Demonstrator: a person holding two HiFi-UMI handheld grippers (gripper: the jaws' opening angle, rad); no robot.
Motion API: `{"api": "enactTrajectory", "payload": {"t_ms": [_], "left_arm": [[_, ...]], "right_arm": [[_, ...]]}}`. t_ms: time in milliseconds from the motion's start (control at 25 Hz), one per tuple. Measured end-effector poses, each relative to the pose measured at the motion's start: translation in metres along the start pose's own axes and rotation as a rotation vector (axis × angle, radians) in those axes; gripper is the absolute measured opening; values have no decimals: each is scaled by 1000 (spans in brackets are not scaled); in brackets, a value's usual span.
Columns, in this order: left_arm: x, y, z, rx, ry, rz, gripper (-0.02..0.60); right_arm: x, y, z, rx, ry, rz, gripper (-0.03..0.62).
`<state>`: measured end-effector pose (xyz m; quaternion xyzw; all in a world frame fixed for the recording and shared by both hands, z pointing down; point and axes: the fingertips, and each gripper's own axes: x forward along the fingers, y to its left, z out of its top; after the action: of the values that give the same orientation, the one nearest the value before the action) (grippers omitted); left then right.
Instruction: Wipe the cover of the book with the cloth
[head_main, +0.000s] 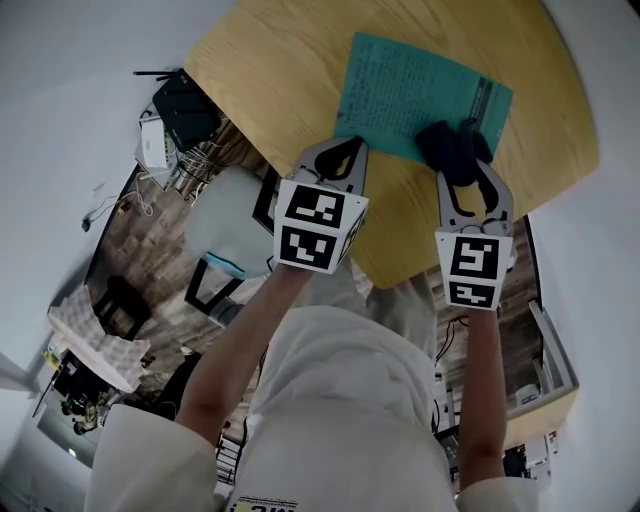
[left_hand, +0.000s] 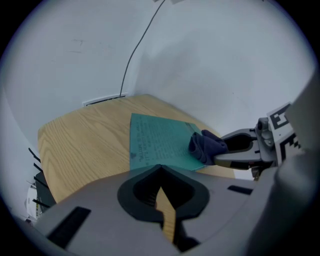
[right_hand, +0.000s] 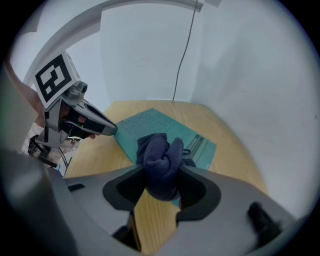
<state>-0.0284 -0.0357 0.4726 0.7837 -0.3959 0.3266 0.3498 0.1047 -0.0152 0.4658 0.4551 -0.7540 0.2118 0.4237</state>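
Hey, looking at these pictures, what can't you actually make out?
- Print on the book: too small and blurred in every view.
- The cover under the cloth: hidden by the cloth in the head and right gripper views.
- Whether the left gripper touches the book's near edge: its own shut jaws block the contact point in the left gripper view.

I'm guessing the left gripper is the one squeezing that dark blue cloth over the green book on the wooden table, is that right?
Not quite. The right gripper is the one squeezing the dark blue cloth, as the right gripper view shows. The left gripper is shut with nothing in it. The rest holds: the cloth is over the green book on the wooden table.
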Motion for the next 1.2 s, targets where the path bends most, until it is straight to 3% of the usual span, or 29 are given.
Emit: {"api": "enactTrajectory", "payload": {"t_ms": [640,720,840,960,1200], "left_arm": [[2,2,-1,-19,18,-1,9],[2,2,-1,6,29,8,9],[2,1,-1,55,49,28,9],[2,1,-1,37,50,26,9],[4,1,0,16,50,-4,9]], "right_arm": [[-26,-52,-61,60,105,-114,189],[-29,-58,-62,67,110,-124,189],[-36,-64,-49,99,77,-131,189],[-38,-59,-22,111,16,-114,189],[-19,-24,43,30,-120,6,189]]}}
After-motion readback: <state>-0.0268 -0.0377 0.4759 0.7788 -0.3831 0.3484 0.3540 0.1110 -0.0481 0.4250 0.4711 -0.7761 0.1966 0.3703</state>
